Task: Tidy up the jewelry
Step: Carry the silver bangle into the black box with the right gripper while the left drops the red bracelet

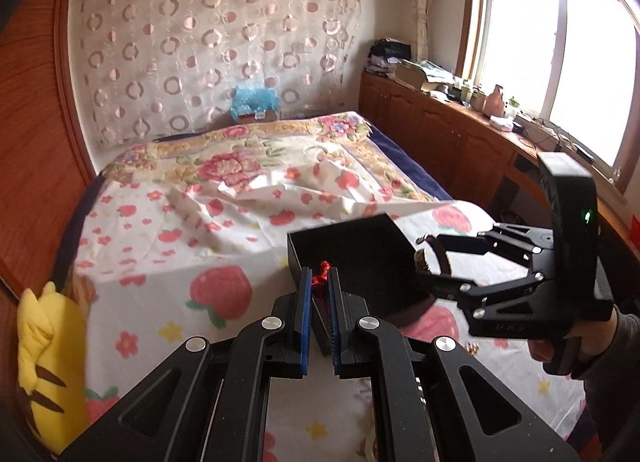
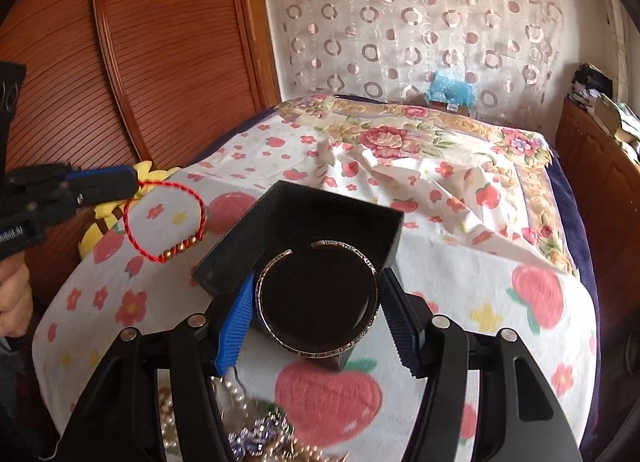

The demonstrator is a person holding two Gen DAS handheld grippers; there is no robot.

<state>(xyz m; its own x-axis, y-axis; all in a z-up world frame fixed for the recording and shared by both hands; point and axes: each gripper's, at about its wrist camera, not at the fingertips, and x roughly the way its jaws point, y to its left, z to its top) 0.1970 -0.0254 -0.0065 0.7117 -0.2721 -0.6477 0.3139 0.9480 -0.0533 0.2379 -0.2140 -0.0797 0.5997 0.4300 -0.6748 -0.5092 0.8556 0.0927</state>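
Observation:
A black open box (image 1: 352,258) (image 2: 320,221) sits on the strawberry-print bedsheet. My left gripper (image 1: 319,282) (image 2: 134,183) is shut on a red string bracelet (image 1: 321,276) with gold beads, which hangs as a loop (image 2: 166,217) left of the box. My right gripper (image 2: 316,298) (image 1: 424,252) is shut on a silver cuff bangle (image 2: 316,302) (image 1: 426,260), held over the box's near edge. A pile of pearl and bead jewelry (image 2: 248,426) lies on the sheet below my right gripper.
A yellow plush toy (image 1: 48,362) (image 2: 108,217) lies at the bed's left edge. A wooden wardrobe (image 2: 140,41) stands left. A wooden cabinet with clutter (image 1: 460,121) runs along the window at right. The bed (image 1: 240,181) stretches back to a curtain.

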